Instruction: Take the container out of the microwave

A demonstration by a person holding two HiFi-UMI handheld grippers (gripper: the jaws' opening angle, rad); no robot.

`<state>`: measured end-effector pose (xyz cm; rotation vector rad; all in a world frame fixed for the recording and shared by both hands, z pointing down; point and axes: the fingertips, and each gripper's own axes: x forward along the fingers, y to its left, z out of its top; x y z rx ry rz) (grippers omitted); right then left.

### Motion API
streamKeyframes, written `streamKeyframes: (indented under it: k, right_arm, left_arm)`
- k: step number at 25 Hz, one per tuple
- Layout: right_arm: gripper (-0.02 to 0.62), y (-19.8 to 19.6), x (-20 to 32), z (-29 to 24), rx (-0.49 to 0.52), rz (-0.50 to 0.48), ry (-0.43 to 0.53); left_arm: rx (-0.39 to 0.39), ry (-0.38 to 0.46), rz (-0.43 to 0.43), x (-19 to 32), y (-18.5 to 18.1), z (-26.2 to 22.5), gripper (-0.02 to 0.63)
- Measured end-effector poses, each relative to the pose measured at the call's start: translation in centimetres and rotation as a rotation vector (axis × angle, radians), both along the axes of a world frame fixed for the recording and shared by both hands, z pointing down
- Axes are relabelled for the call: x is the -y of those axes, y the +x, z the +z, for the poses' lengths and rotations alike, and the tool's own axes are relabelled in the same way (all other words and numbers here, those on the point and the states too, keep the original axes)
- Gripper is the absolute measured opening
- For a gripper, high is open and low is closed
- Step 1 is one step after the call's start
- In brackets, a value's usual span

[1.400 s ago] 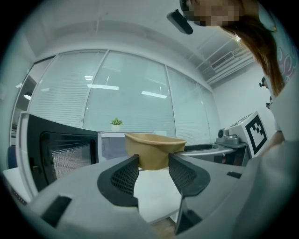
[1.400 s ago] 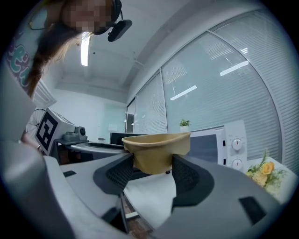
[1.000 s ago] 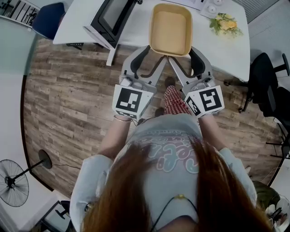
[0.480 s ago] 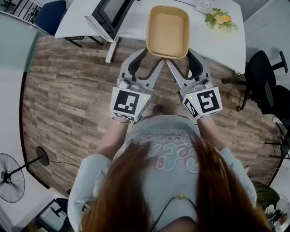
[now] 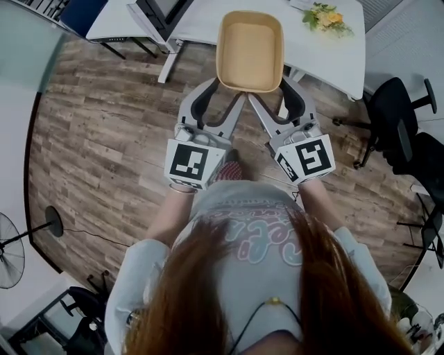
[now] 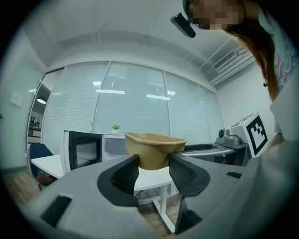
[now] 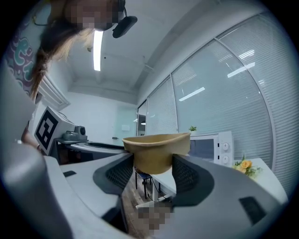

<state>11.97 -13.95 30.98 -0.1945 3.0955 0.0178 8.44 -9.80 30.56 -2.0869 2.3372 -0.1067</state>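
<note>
A tan, empty, rounded-rectangular container (image 5: pixel 250 48) hangs level in the air above the near edge of the white table (image 5: pixel 326 59). My left gripper (image 5: pixel 224 89) is shut on its near-left corner and my right gripper (image 5: pixel 274 89) is shut on its near-right corner. In the left gripper view the container (image 6: pixel 154 148) sits between the ribbed pads (image 6: pixel 127 173) of that gripper (image 6: pixel 154 167), which press its sides. The right gripper view shows the same hold by the right gripper (image 7: pixel 153 170) on the container (image 7: pixel 156 150). The microwave (image 5: pixel 158 10) stands at the table's far left with its door open.
The white microwave also shows behind the container (image 6: pixel 84 149) (image 7: pixel 212 145). Yellow flowers (image 5: pixel 326 17) lie on the table's right end. Black office chairs (image 5: pixel 402 125) stand right of the table, a blue chair at the top left. A floor fan (image 5: pixel 10 249) stands at the left.
The container, held by both grippers, has drawn back from the microwave toward the person. The table and microwave have slid up and out toward the picture's top edge. Both holds are unchanged.
</note>
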Motion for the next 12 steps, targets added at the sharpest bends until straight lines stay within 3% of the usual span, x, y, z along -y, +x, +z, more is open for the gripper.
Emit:
streamKeyframes:
  k: [12]
  right_arm:
    - [0.25,9.2,-3.9,0.7,-0.015,-0.039,-0.005]
  left_arm:
    - [-0.013,-0.006,-0.041,-4.0,9.4,0.7,0.198]
